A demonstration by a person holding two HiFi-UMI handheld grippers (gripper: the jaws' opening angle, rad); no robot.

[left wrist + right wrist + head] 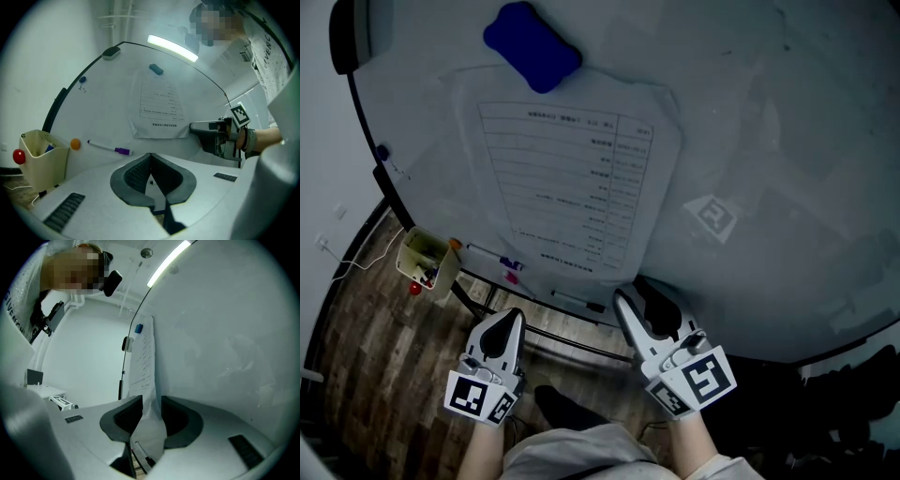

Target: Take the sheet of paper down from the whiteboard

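Note:
A printed sheet of paper (572,178) hangs on the whiteboard (769,141), pinned at its top edge by a blue eraser-shaped magnet (532,45). My right gripper (639,298) stands at the sheet's bottom right corner. In the right gripper view the paper (146,357) runs down between the two jaws, which stand apart without pressing on it, so the right gripper (151,401) is open. My left gripper (508,319) is lower left, short of the board, shut and empty. The left gripper view shows its jaws meeting at the tip (150,157) and the paper (159,103) ahead.
A marker with a purple cap (492,258) and a black marker (577,302) lie on the ledge under the board. A beige cup (427,262) with a red ball (414,289) beside it hangs at the ledge's left end. Wooden floor (375,328) lies below.

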